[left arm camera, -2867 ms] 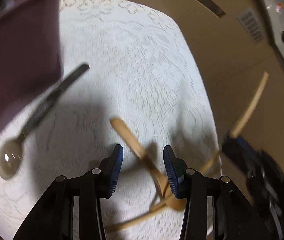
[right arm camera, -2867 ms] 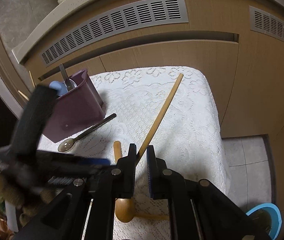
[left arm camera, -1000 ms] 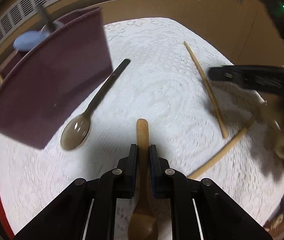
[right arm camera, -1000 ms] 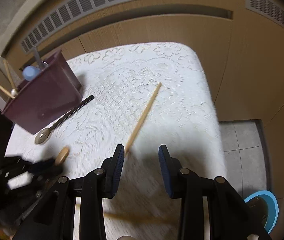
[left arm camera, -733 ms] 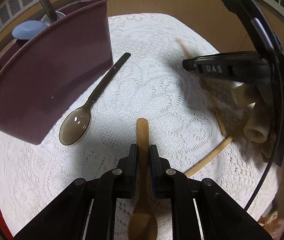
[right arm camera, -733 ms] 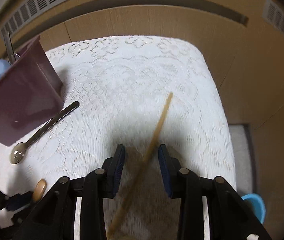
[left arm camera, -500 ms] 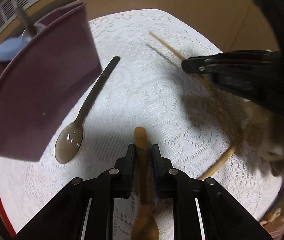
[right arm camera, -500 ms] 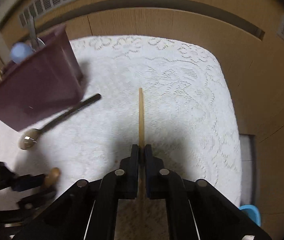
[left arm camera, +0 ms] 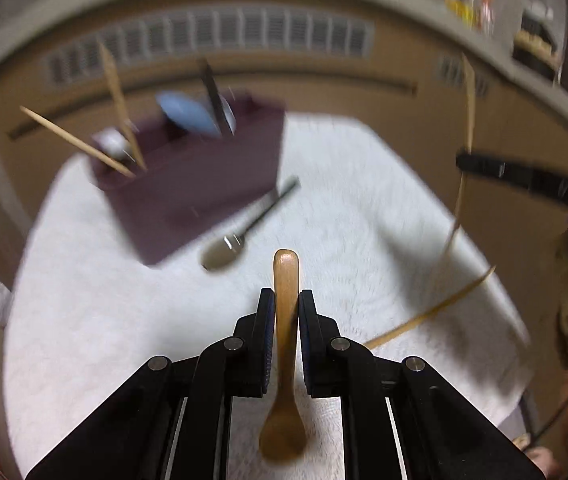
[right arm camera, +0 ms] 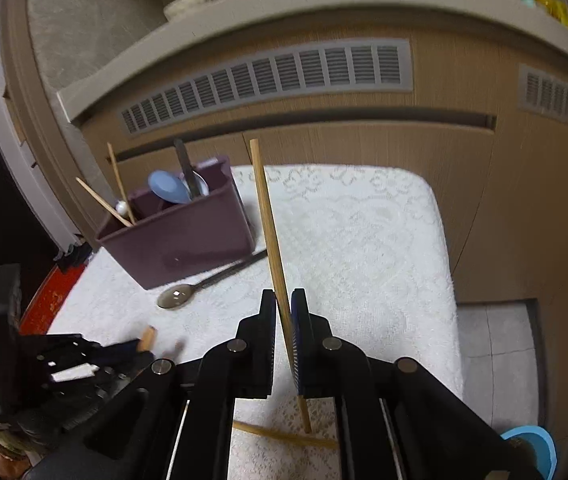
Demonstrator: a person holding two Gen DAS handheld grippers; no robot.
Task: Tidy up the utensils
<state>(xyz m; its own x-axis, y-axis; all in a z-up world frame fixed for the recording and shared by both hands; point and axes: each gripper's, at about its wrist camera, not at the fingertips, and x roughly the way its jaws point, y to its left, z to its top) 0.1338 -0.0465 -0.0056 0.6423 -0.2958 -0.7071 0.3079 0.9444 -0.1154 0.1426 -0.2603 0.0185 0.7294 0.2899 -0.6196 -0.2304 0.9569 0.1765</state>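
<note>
1. One bench (right arm camera: 384,240) under white lace cloth: broad bare stretch right of centre, cabinet behind the far edge.
2. Purple utensil bin (right arm camera: 187,240), far left, metal spoon (right arm camera: 203,284) beside it.
3. Left gripper (left arm camera: 286,308) clenched on wooden spoon (left arm camera: 284,360).
4. Right gripper (right arm camera: 283,312) clamps chopstick (right arm camera: 269,232); second chopstick (right arm camera: 284,436) lies near edge.

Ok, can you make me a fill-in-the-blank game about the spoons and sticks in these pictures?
1. The left gripper is shut on a ____ spoon.
2. The right gripper is shut on a single wooden ____.
3. The metal spoon lies on the white cloth beside the ____ bin.
4. One more chopstick lies on the ____.

Missing words: wooden; chopstick; purple; cloth
</note>
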